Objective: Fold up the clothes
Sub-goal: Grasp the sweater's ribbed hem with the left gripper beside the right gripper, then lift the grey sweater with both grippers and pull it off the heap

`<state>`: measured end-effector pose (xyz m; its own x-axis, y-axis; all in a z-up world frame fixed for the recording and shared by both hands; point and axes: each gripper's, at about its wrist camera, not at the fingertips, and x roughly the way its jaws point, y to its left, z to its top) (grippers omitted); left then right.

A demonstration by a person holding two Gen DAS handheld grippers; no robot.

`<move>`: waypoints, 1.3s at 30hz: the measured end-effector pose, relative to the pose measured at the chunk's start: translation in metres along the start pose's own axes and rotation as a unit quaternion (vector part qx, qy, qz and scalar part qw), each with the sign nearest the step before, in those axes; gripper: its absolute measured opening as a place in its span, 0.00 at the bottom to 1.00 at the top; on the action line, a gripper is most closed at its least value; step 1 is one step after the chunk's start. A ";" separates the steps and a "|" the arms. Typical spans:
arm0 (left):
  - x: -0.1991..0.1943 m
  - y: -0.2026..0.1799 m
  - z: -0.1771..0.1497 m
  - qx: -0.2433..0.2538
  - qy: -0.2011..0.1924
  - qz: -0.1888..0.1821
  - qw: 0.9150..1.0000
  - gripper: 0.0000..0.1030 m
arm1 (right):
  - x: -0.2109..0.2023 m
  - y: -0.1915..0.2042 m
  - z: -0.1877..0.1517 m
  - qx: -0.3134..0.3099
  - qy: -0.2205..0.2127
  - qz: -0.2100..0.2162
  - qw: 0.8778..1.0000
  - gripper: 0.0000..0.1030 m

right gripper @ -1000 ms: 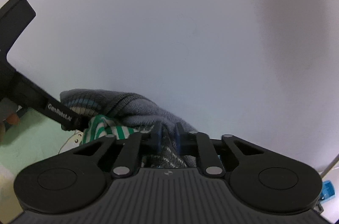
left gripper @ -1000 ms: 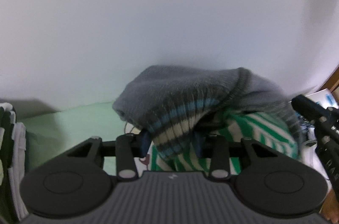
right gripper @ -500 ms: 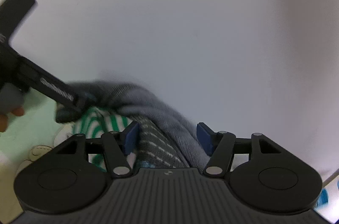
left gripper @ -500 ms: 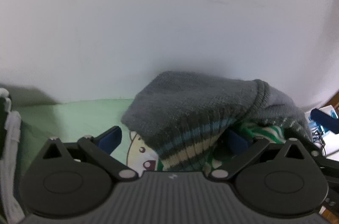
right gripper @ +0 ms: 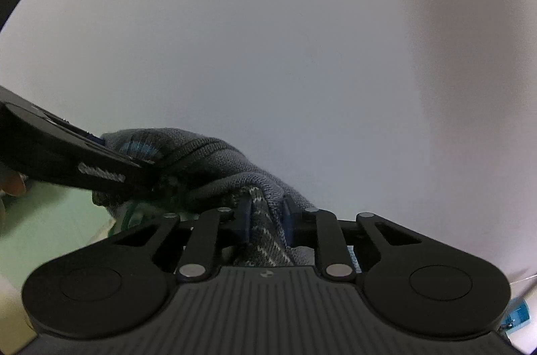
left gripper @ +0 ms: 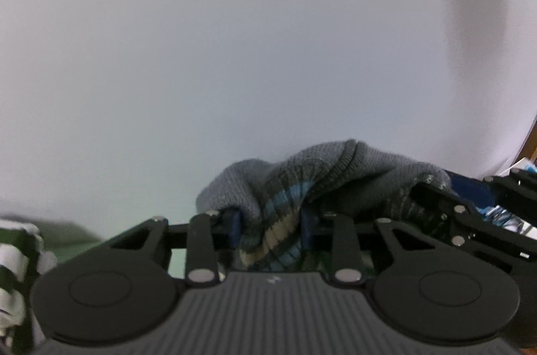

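between each closing tool (left gripper: 270, 229) (right gripper: 266, 217), bunched ribbed grey knit sweater (left gripper: 335, 167), pads pressing it.

Black hand-held gripper (left gripper: 270, 229) with blue pads, silver screws.

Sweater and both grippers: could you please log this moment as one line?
left gripper: closing on sweater striped hem | right gripper: closing on sweater fold | sweater: raised

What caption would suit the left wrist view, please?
Left hand-held gripper closing on the striped cuff of a grey sweater.
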<state>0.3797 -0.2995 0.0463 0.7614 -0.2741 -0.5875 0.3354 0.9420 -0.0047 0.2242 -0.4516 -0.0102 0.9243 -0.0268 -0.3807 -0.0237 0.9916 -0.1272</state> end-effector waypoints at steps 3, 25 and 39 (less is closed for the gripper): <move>-0.032 -0.006 0.008 0.004 -0.025 -0.009 1.000 0.29 | -0.032 -0.008 0.011 0.000 -0.031 0.003 1.000 0.18; -0.283 0.037 -0.130 -0.021 0.012 0.032 0.999 0.30 | -0.227 0.038 0.008 -0.048 -0.045 0.134 0.989 0.18; -0.346 0.127 -0.259 -0.019 0.047 0.047 0.998 0.33 | -0.289 0.190 -0.062 -0.043 0.017 0.166 0.985 0.18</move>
<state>0.0149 -0.0353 0.0395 0.7329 -0.1660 -0.6598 0.2422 0.9699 0.0250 -0.0711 -0.2633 0.0191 0.8469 0.2922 -0.4442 -0.3570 0.9316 -0.0678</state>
